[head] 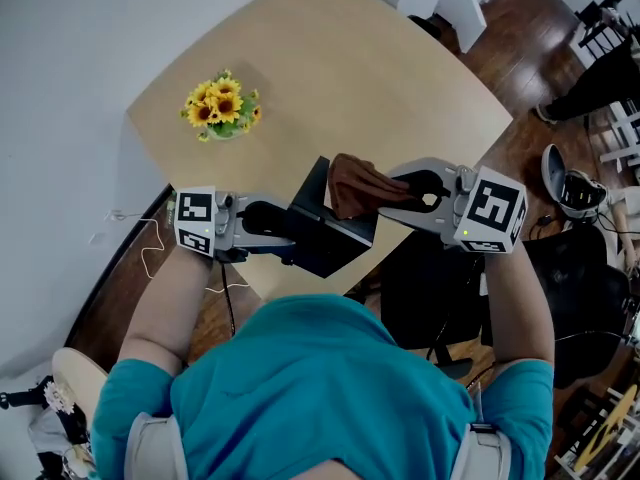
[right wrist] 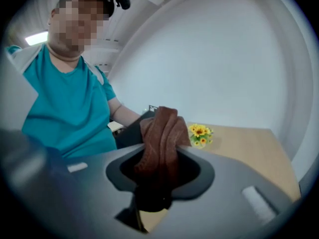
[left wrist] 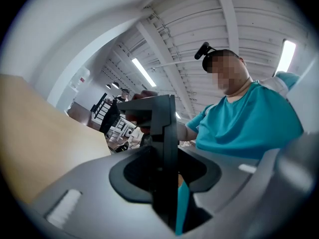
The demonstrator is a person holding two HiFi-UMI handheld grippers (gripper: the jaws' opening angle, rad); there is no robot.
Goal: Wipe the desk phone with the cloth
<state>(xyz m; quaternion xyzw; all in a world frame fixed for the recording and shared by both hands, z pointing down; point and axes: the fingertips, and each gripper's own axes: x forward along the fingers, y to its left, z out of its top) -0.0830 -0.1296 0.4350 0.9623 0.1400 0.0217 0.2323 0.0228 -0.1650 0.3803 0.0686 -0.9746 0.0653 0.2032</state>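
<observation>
Brown cloth (head: pixel 352 183): bunched and clamped in the jaws of the right gripper (head: pixel 405 196), its loose folds lying against the top of the desk phone (head: pixel 335 233), so that fabric rather than jaw meets the surface to be wiped. Black desk phone: clamped edge-on between the jaws of the left gripper (head: pixel 285 226) at the near edge of the tabletop (head: pixel 400 78), apparently lifted to steady it and present its faces to the cloth. Sunflower posy (head: pixel 222 106): well apart, toward the far left edge.
</observation>
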